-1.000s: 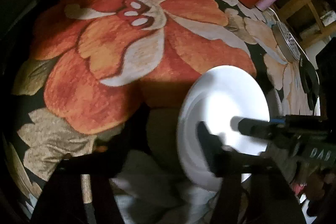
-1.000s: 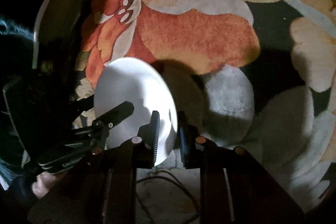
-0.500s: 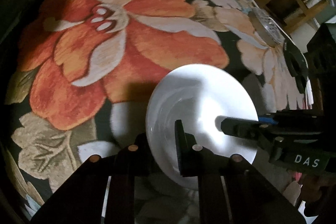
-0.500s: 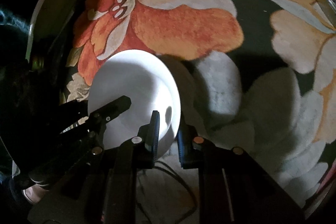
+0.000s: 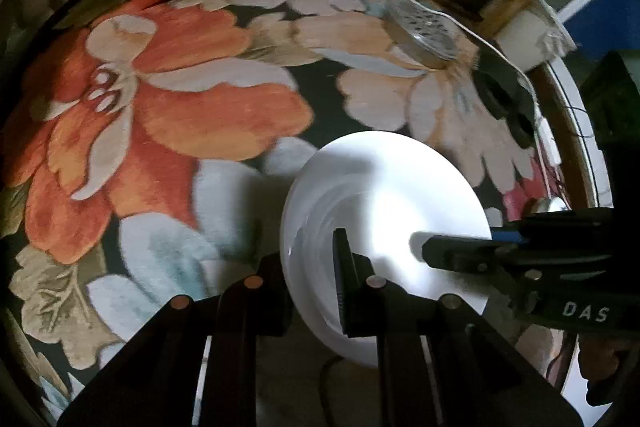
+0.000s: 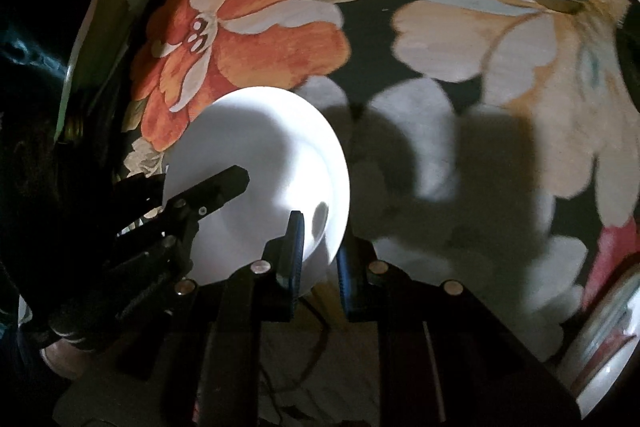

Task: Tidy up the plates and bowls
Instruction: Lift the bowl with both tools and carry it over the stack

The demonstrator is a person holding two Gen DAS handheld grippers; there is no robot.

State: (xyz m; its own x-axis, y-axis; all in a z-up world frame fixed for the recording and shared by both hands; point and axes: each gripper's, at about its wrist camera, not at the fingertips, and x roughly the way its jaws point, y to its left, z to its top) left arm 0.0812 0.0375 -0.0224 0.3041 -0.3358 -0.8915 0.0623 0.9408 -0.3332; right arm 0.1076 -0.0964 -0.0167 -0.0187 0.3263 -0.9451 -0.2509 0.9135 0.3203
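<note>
Left wrist view: your left gripper [image 5: 316, 279] clamps the smooth, round white plate [image 5: 384, 227] at its 7 o'clock rim. Your right gripper [image 6: 318, 259] pinches the opposite glossy edge above the plush floral rug [image 6: 460, 75].

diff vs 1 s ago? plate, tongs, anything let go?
Both tongs have carried the white plate across the floral cloth toward the metal strainer, which now looms larger in both views. Nothing was taken up or let go. Unchanged: the left tongs and the right tongs each stay clamped on a plate edge, from opposite sides, and the plate stays tilted above the cloth.
</note>
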